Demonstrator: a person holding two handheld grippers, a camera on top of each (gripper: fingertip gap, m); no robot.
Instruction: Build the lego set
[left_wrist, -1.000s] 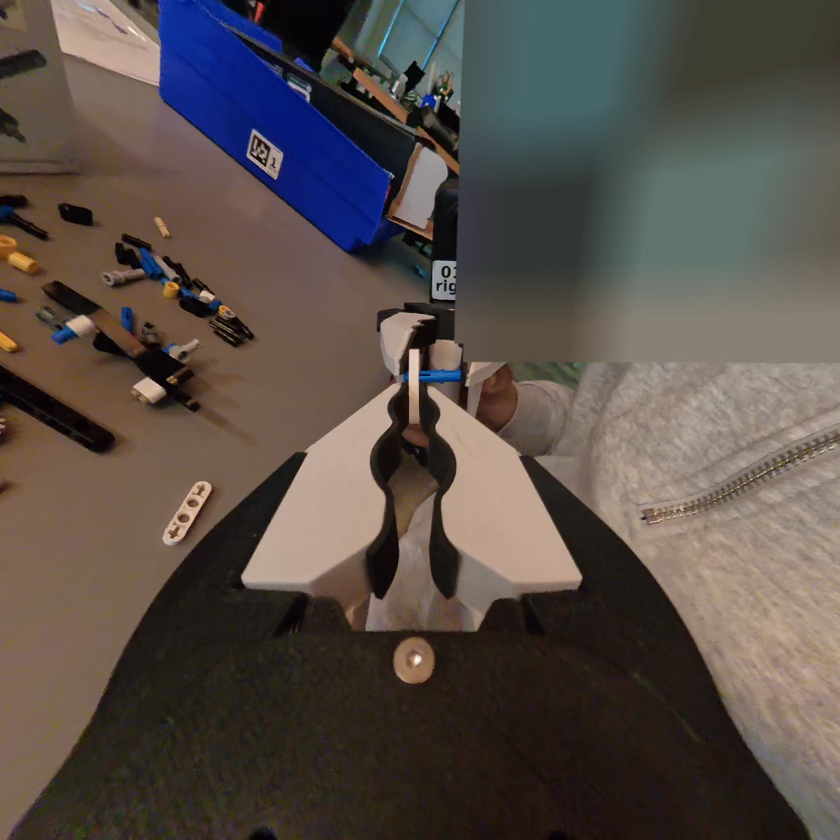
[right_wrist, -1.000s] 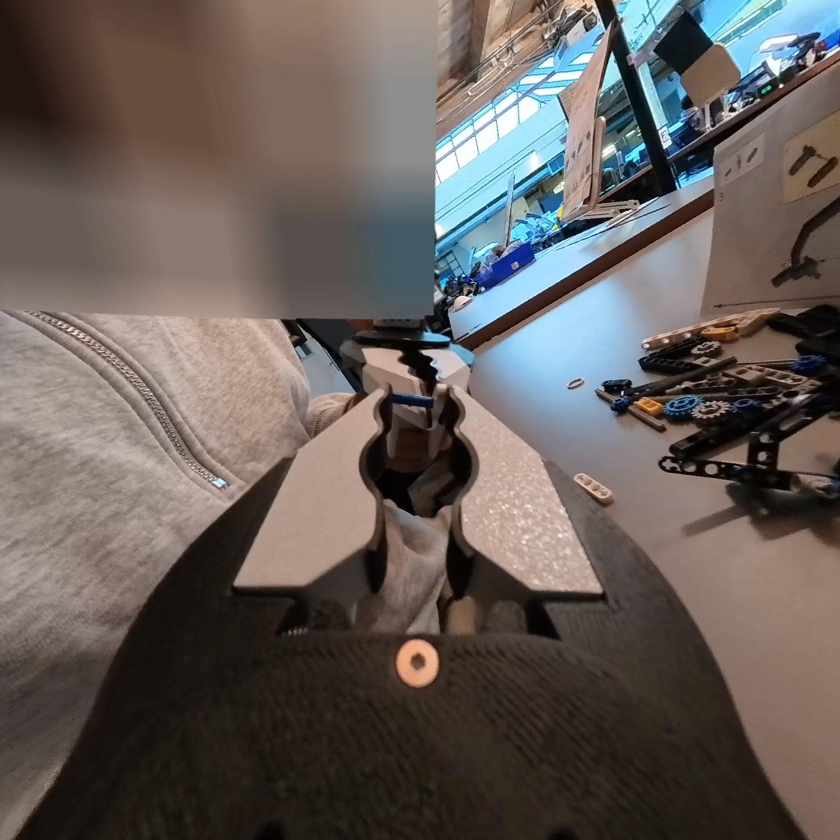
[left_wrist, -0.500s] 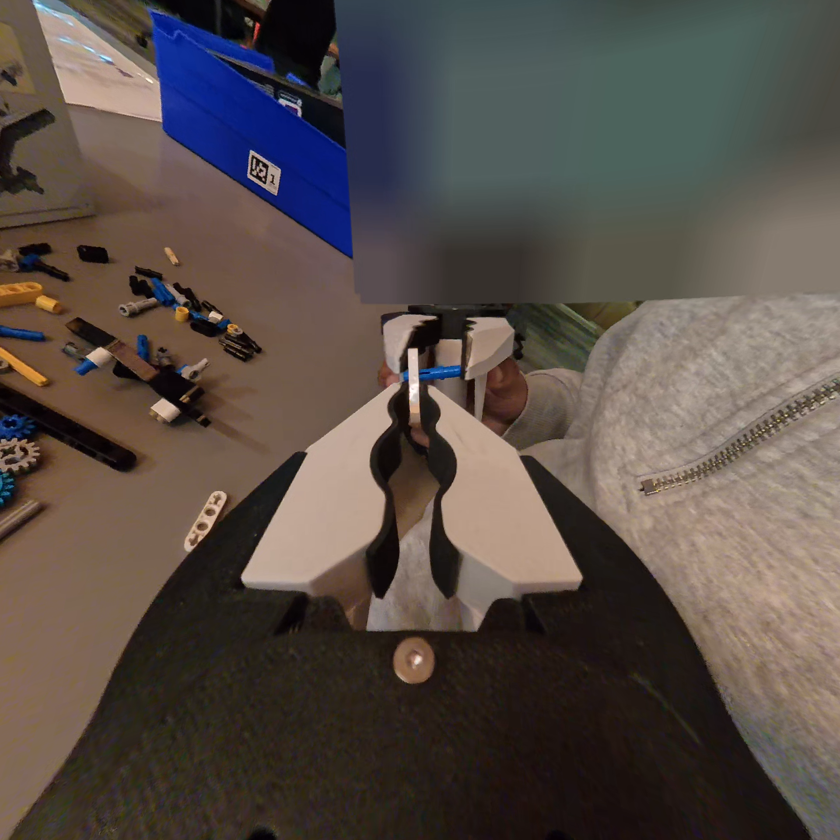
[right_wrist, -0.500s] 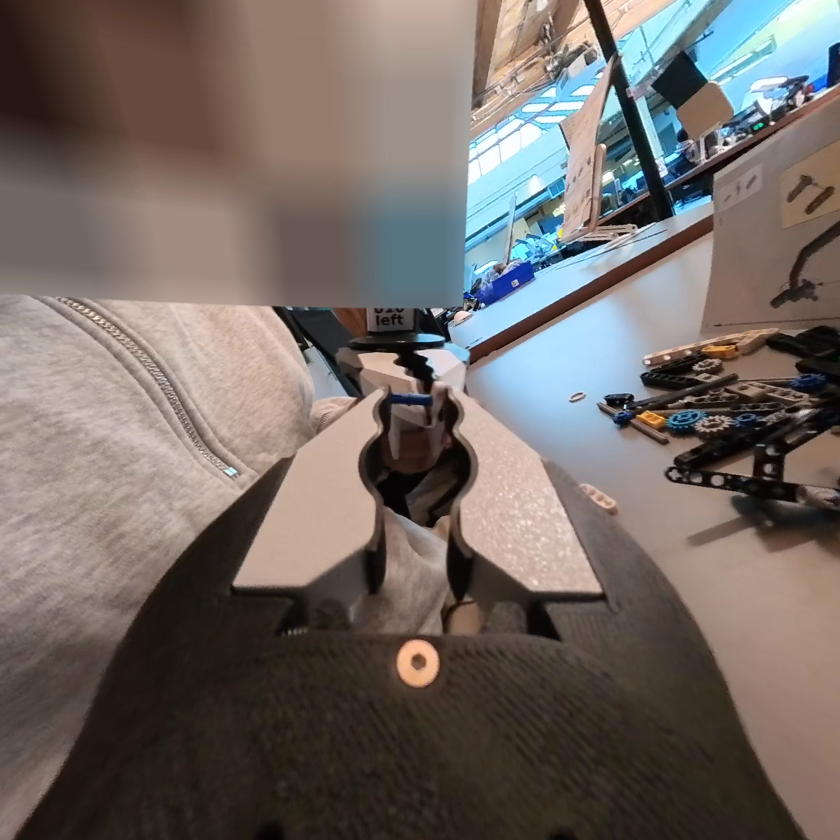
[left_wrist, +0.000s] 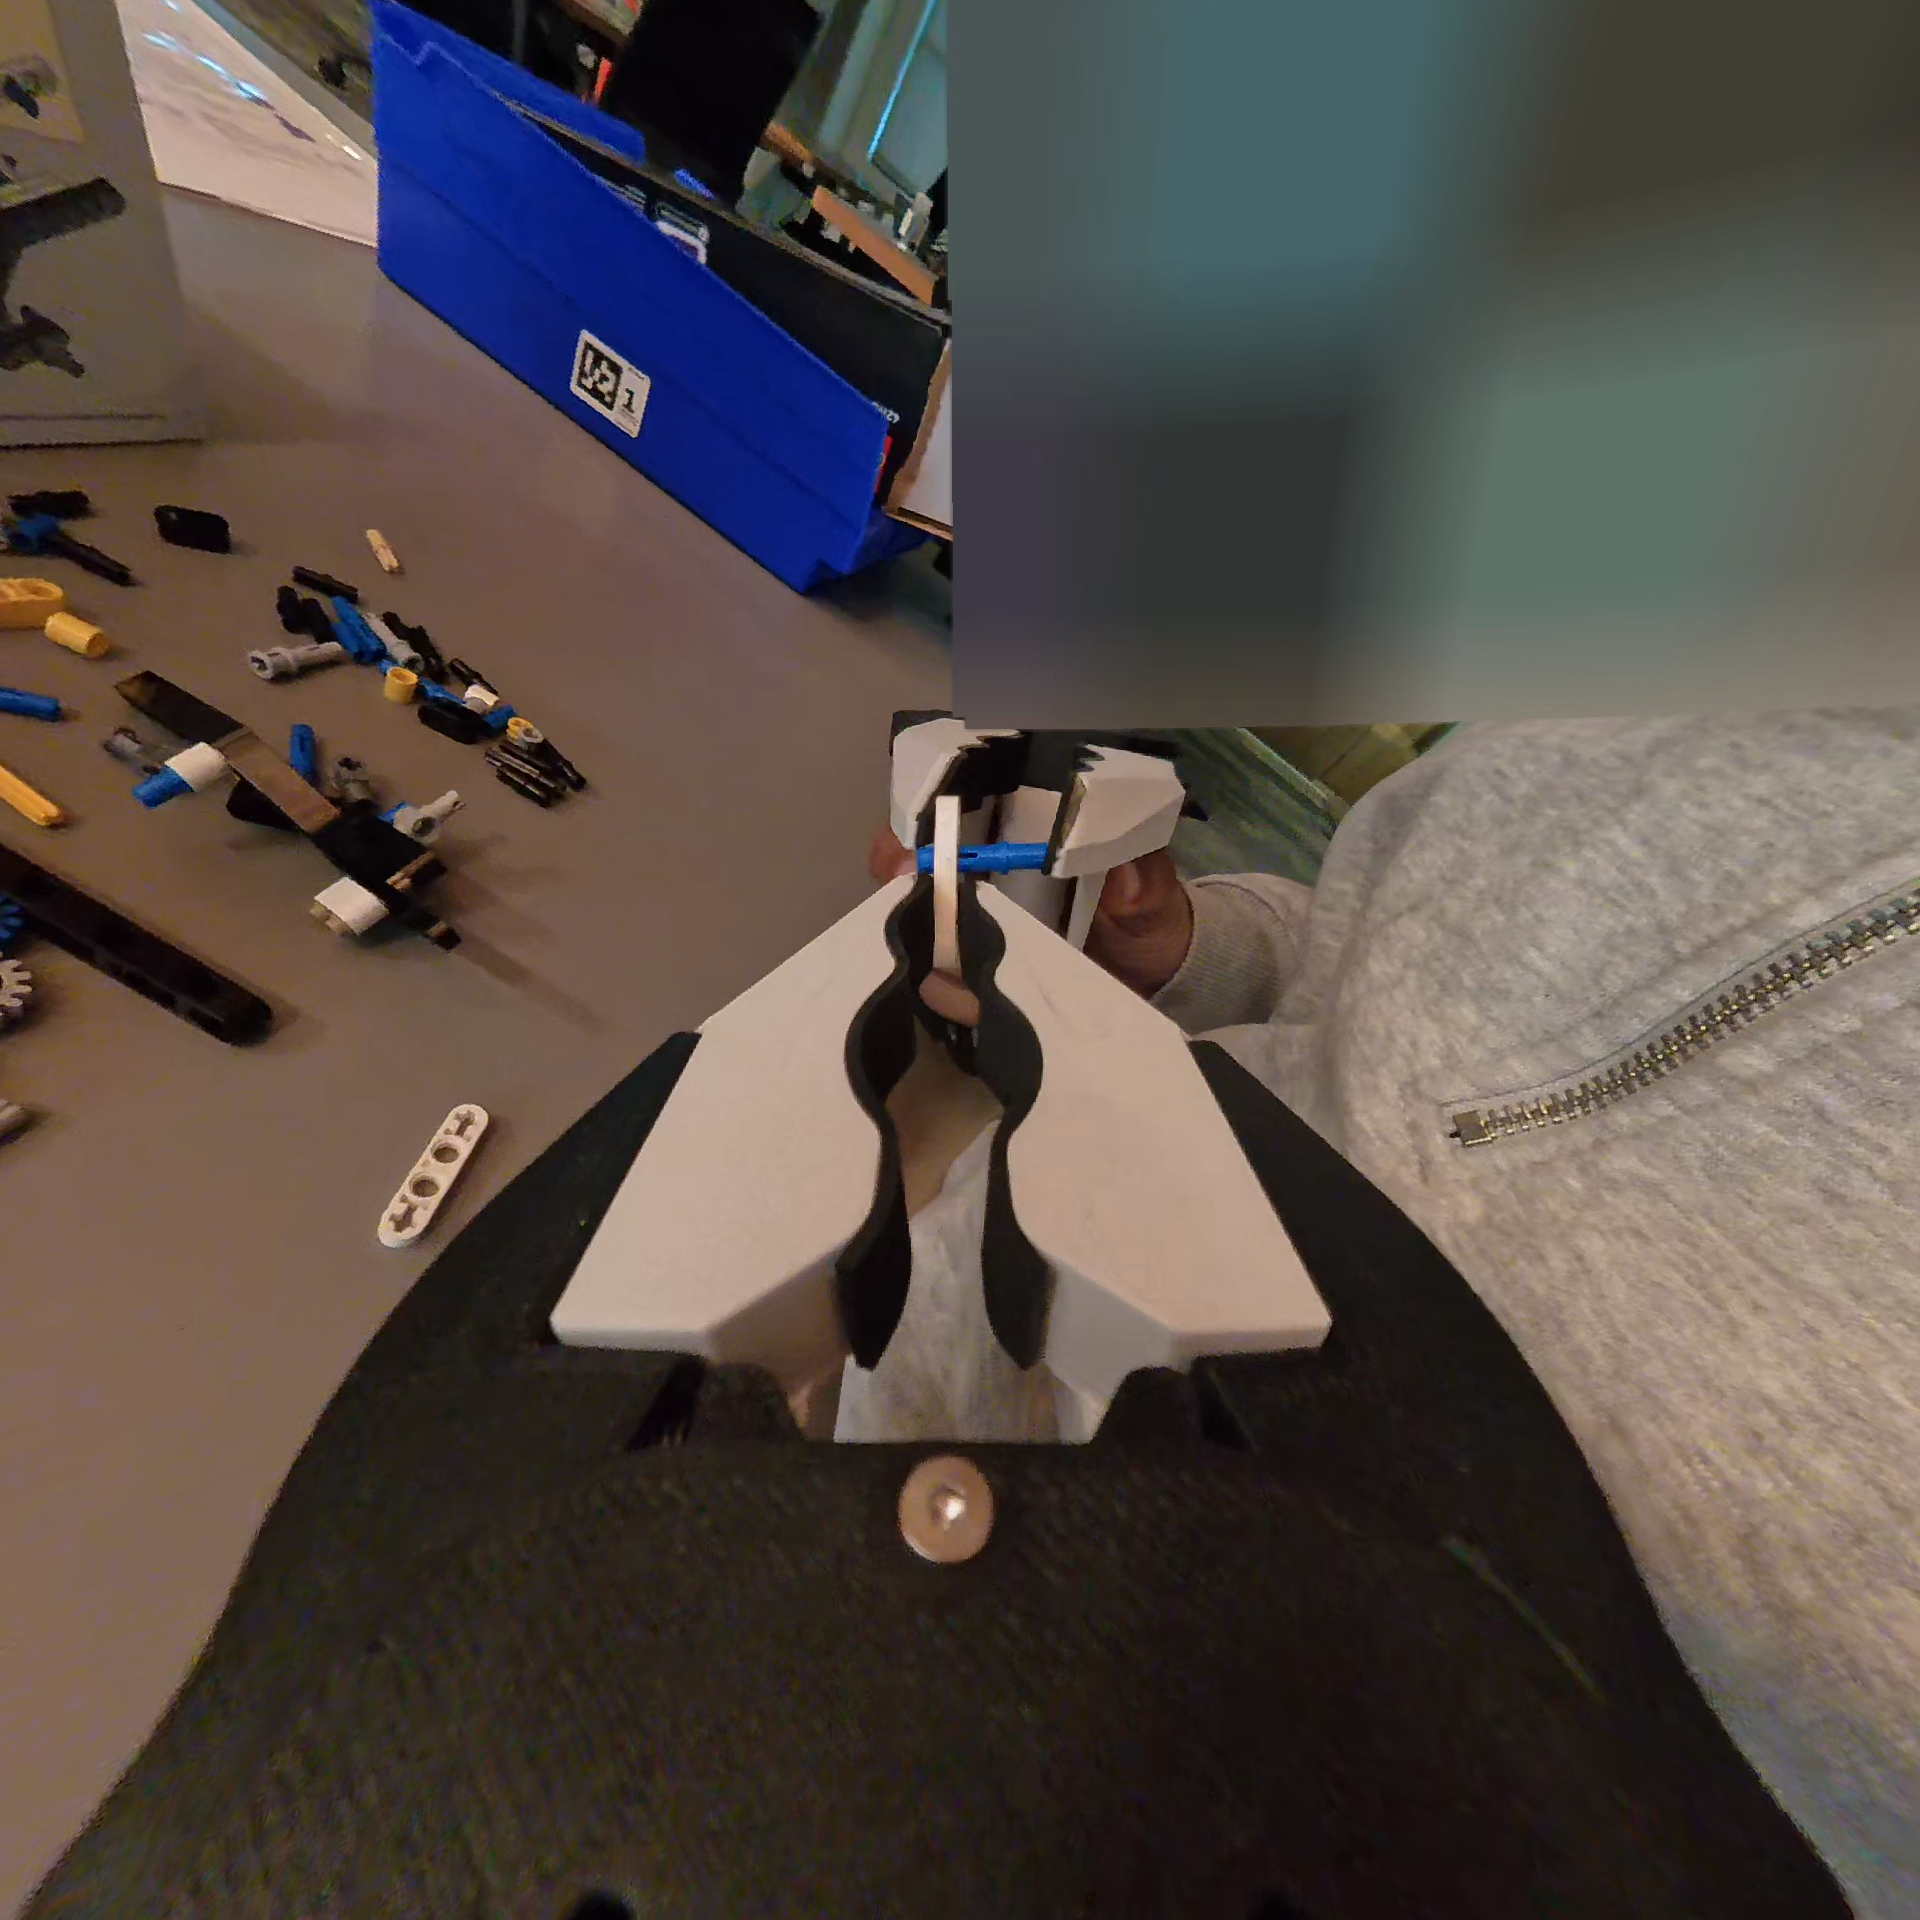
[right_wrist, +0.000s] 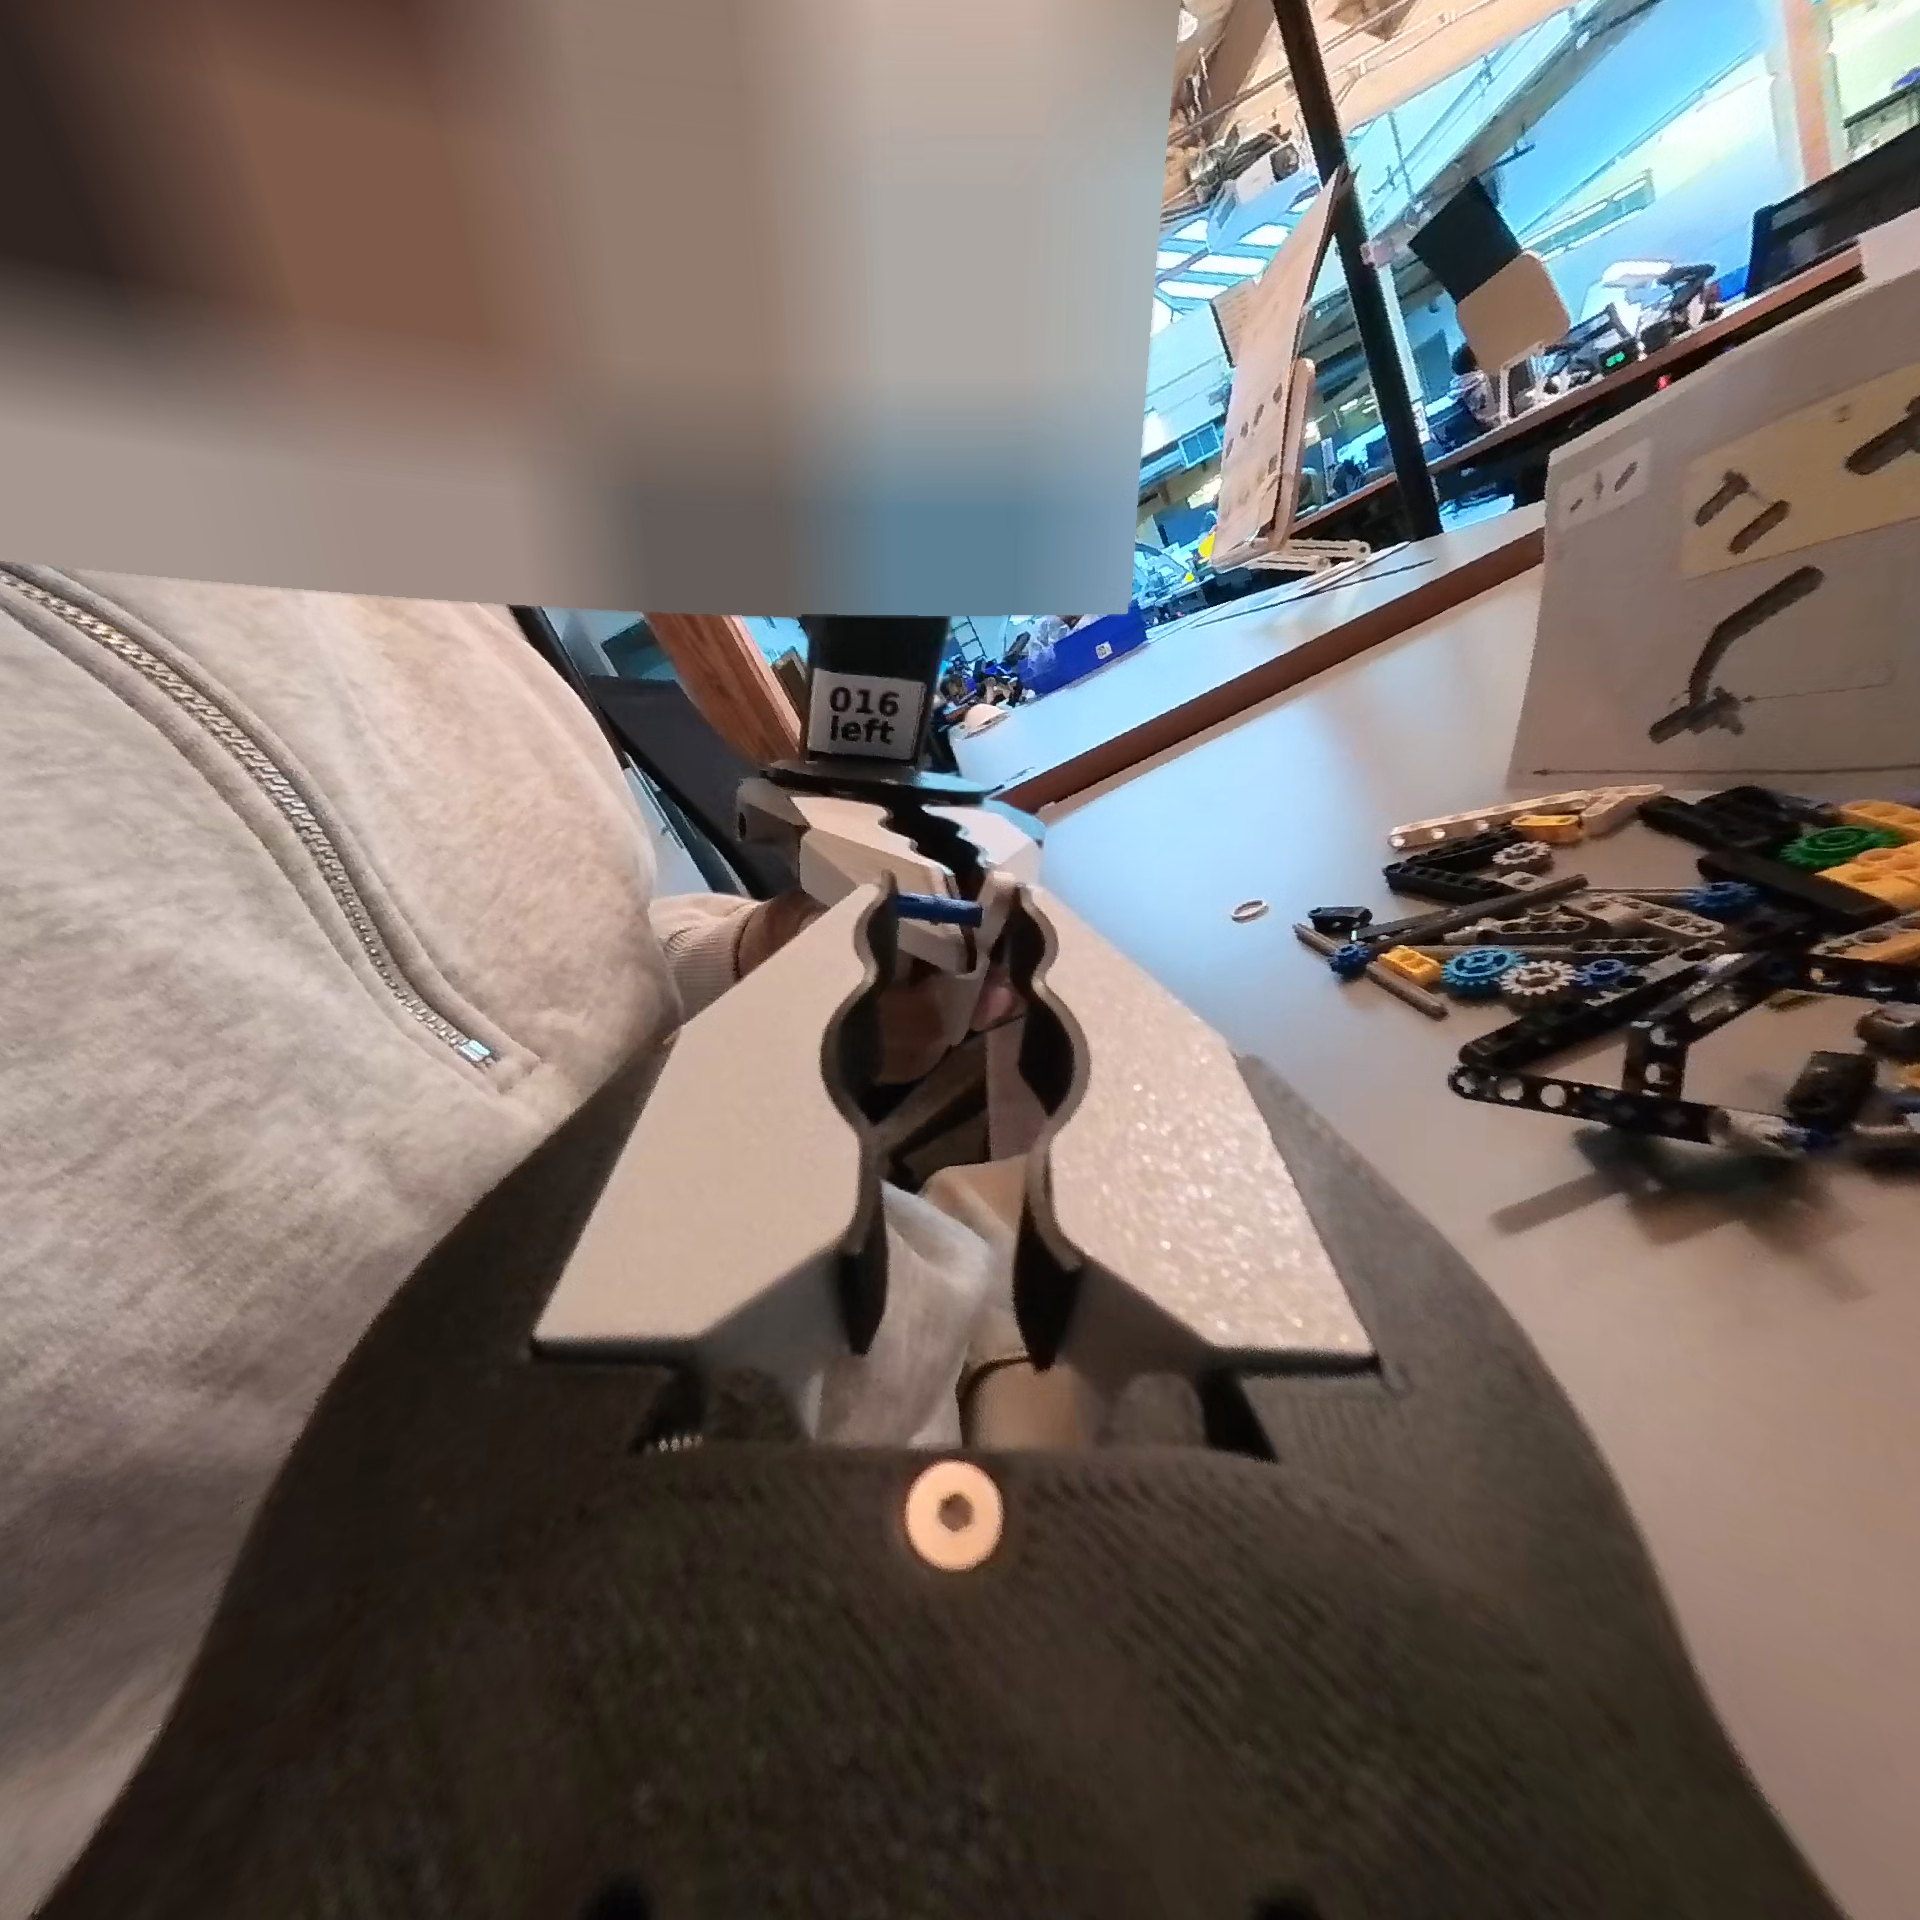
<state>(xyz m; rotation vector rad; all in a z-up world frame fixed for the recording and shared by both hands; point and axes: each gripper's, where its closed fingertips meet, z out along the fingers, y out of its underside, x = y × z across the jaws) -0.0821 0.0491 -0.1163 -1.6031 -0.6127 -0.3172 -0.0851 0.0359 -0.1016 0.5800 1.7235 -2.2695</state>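
Change since earlier frame, left wrist view: table parts sit lower and closer; blue bin (left_wrist: 665, 312) larger in frame; both grippers still meeting tip to tip.
Change since earlier frame, right wrist view: labelled body of the far gripper now clear below the blurred patch; parts pile shifted lower right.
Loose parts: spread on grey table (left_wrist: 623, 790), far left; white thin liftarm (left_wrist: 433, 1174) lying alone nearest the gripper.
Blue bin: behind the parts, well apart; black box-like contents, not identifiable.
Left gripper (left_wrist: 948, 894): closed narrow on white thin beam (left_wrist: 945, 873), held upright edge-on.
Blue axle pin (left_wrist: 987, 858): horizontal, passing through the beam's upper end, far end between the other gripper's tips.
Right gripper (right_wrist: 951, 920): clamped on blue axle pin (right_wrist: 938, 910), raised off the table in front of grey zip sweater (right_wrist: 260, 935).
Black beam frame (right_wrist: 1621, 1060): on table at right, among gears.
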